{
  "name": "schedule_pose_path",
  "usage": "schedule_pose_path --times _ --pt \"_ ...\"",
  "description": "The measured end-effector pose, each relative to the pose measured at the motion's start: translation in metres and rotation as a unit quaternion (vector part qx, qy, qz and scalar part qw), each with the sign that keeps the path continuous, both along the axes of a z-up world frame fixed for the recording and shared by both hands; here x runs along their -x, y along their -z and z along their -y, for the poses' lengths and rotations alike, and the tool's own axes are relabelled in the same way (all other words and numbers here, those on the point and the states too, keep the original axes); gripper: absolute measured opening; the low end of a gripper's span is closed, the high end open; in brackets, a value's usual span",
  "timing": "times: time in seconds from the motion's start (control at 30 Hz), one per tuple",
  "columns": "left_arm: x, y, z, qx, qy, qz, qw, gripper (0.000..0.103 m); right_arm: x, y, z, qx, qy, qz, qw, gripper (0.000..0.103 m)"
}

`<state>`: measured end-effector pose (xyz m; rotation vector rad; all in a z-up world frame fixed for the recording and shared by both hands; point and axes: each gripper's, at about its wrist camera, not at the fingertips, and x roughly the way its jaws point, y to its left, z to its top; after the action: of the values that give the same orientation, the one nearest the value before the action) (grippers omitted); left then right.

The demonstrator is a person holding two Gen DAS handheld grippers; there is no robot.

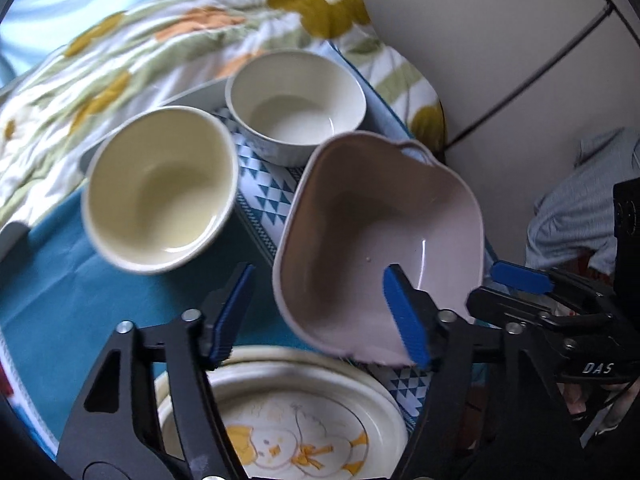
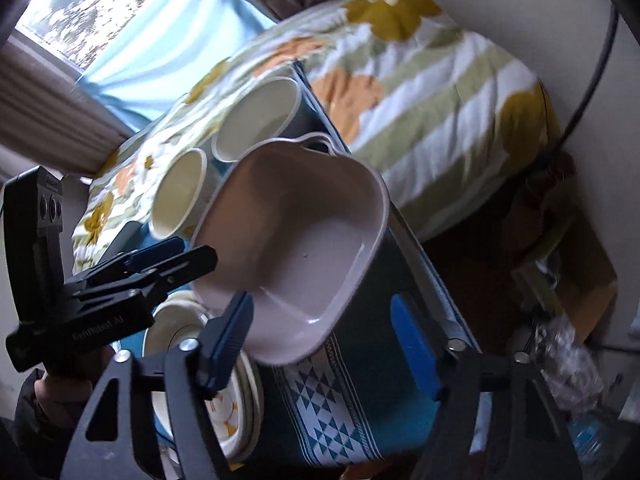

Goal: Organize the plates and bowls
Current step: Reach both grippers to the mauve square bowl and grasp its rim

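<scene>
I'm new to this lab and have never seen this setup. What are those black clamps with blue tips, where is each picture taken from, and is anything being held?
They are hand-held grippers, one in each of a person's hands, each with a camera looking along its two fingers. One picture is from the left gripper, the other from the right gripper. On the blue patterned tablecloth stand a cream bowl, a white bowl, a pink square bowl and a stack of plates with a yellow cartoon print. Both grippers are open and hold nothing; the pink bowl's near edge lies between the fingers of each.
</scene>
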<state>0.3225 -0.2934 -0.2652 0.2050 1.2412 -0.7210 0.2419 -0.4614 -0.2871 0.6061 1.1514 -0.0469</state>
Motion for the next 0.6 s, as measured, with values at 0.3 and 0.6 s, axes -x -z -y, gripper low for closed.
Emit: schedule_pose_path --times 0.3,0.6 --pt "-0.027 0.021 0.024 -0.021 0.048 -0.008 0.9986 0.034 -0.013 0.025 0.002 -0.009 0.044 -0.026 0.999 0.040" --pt "-0.035 0.029 0.025 -0.056 0.052 -0.002 0.9971 0.008 -0.020 0.033 0.007 0.006 0.059 -0.035 0.998 0.015"
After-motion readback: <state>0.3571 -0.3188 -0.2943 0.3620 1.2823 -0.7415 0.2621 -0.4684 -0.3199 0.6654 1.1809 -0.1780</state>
